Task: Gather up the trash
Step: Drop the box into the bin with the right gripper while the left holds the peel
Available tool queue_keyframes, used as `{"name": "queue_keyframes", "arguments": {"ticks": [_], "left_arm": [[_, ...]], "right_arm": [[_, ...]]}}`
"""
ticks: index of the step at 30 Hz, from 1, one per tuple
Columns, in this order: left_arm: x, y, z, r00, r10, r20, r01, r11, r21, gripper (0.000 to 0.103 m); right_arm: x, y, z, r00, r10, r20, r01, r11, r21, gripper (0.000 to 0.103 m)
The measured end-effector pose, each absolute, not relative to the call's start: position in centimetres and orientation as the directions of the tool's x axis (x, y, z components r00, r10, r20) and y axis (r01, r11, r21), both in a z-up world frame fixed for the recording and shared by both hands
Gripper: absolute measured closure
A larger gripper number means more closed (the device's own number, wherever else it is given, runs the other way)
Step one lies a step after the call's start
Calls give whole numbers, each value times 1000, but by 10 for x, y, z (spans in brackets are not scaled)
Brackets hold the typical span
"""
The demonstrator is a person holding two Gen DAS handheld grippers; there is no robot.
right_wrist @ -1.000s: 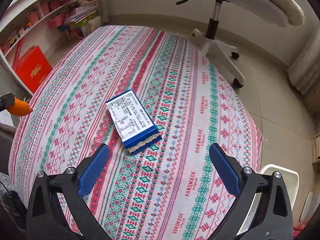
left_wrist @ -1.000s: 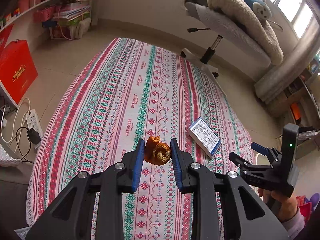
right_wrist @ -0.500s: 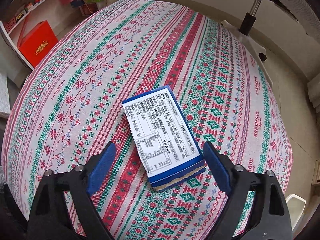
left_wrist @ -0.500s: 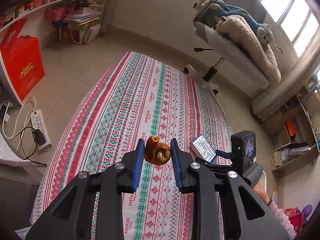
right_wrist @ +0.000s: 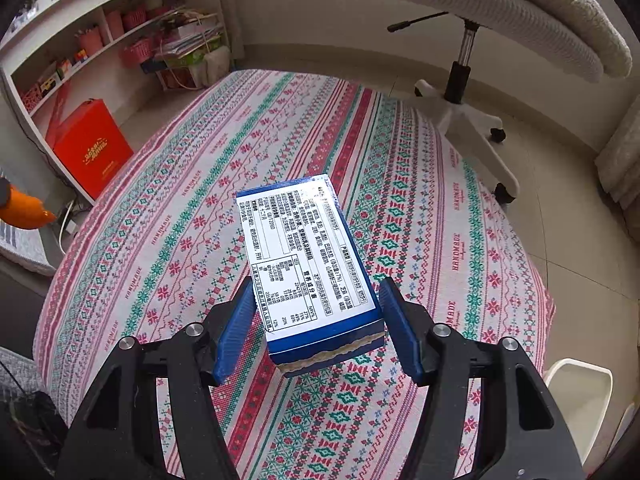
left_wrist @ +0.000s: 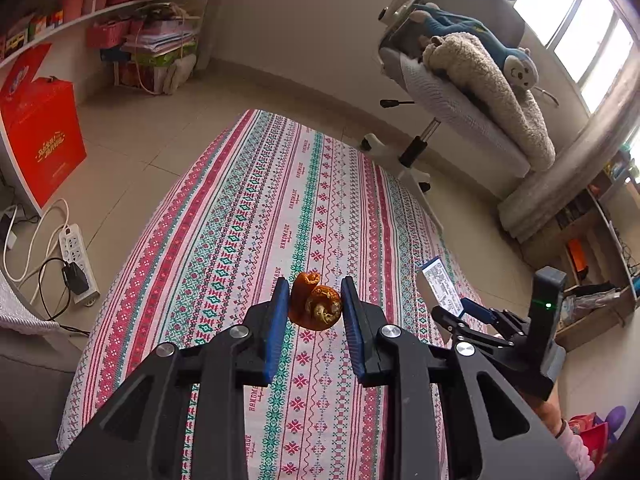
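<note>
My left gripper (left_wrist: 315, 308) is shut on a curled piece of orange peel (left_wrist: 315, 306) and holds it above the patterned tablecloth (left_wrist: 248, 216). My right gripper (right_wrist: 316, 320) is shut on a blue and white box (right_wrist: 308, 264), lifted off the cloth and tilted up. The box (left_wrist: 440, 286) and the right gripper (left_wrist: 472, 312) also show at the right of the left wrist view. The orange peel (right_wrist: 24, 210) shows at the left edge of the right wrist view.
A white bin (right_wrist: 580, 392) stands on the floor by the table's right edge. An office chair (left_wrist: 460, 92) with a plush monkey stands beyond the table. A red bag (left_wrist: 40, 132), shelves (right_wrist: 100, 40) and a power strip (left_wrist: 76, 264) are at the left.
My right gripper closed its jaws on the box and lifted it off the cloth. My left gripper rose higher with the peel still in it.
</note>
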State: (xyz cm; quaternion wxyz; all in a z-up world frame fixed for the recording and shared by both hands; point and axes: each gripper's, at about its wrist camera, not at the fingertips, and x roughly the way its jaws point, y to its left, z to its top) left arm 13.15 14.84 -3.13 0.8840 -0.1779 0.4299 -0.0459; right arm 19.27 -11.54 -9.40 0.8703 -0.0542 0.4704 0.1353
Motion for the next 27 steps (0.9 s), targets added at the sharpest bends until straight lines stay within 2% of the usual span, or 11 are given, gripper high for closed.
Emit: {"name": "queue_keyframes", "arguments": {"ticks": [7,14,21,27], "left_arm": [[129,136,-31,628,-228,-744,-49,943,-330,76],[128,125,-34,634,-223,-740,-34,949,-315,76],[125,104,-27,673,-240,-700,15,950,-312,76],[125,82,-36,662,-260,-703,54,952,-301,76]], "right_arm": [[162,-148,-58,594,196,-780,-227,971,71,44],[134,-200,-31,684,138,-716,-111,990,86,44],[115,-250,-26,741,61,-669,16,994,108,44],[96,-290,-19,769,7,-640,112,983,145,43]]}}
